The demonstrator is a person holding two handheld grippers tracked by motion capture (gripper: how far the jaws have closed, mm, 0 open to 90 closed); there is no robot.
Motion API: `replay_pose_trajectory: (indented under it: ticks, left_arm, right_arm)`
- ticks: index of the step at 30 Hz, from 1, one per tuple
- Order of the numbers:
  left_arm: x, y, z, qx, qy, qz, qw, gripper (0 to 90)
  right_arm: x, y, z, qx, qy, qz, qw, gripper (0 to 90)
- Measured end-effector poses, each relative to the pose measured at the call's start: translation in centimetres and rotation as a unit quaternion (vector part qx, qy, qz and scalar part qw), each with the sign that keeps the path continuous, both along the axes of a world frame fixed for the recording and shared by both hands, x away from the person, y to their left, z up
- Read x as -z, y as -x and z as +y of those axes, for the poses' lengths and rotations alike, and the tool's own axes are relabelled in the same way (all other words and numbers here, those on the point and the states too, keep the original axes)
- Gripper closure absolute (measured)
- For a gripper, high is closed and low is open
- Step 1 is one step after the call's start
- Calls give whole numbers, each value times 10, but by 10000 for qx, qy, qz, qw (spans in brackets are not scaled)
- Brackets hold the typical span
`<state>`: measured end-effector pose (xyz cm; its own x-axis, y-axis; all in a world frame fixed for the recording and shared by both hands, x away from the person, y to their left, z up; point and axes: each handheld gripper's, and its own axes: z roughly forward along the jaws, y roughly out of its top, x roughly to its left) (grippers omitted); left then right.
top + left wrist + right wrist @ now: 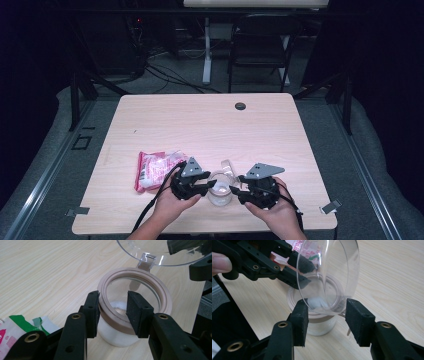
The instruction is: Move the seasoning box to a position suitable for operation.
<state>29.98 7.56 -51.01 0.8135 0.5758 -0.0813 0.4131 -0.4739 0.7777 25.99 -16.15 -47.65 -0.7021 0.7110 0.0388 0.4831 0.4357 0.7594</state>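
Note:
A clear jar [220, 194] with a tan rim [135, 275] stands near the table's front edge, with something white at its bottom. Its hinged clear lid [329, 272] stands swung up. My left gripper [113, 307] is open and hovers over the near part of the rim. One of its pads [91, 312] lies at the rim's outer edge. My right gripper [325, 312] comes in from the other side, and its pads meet the lower edges of the lid [228, 167]. In the high view the left gripper [212, 186] and right gripper [239, 186] flank the jar.
A torn red, white and green packet [155, 170] lies on the wooden table [200, 125] just left of my left hand. A dark grommet [240, 106] sits at the far edge. A black chair [260, 45] and desk legs stand beyond the table.

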Motion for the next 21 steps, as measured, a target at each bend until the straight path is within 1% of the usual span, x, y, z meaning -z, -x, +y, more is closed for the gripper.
replay_pose_trajectory:
  ticks: [1,3,5,8,12,13,16,19,21]
  left_arm:
    - [1,-1,1,-14,52,8,10000,638]
    - [1,-1,1,-14,61,23,10000,643]
    - [1,-1,1,-18,63,6,10000,650]
    - [2,-1,0,-41,83,-23,10000,652]
    - [2,0,1,-35,117,10,9999,650]
    - [2,0,1,-28,112,-2,9999,649]
    - [2,0,1,-30,116,-1,9999,649]
    - [2,0,1,-28,115,-4,9999,649]
    - [2,0,1,-22,105,-8,9999,650]
  right_arm:
    - [0,-1,-1,16,14,14,10000,541]
    - [1,-1,-3,42,19,27,10000,548]
    - [3,-3,-5,120,-28,41,9999,563]
    - [5,-4,-8,157,-33,102,9998,582]
    - [8,-7,-13,291,-26,135,9995,628]
    - [10,-8,-14,363,-49,124,9993,631]
    - [12,-10,-16,351,-193,215,9990,635]
    - [13,-10,-15,336,-113,201,9992,643]
    - [13,-10,-14,350,-104,206,9991,646]
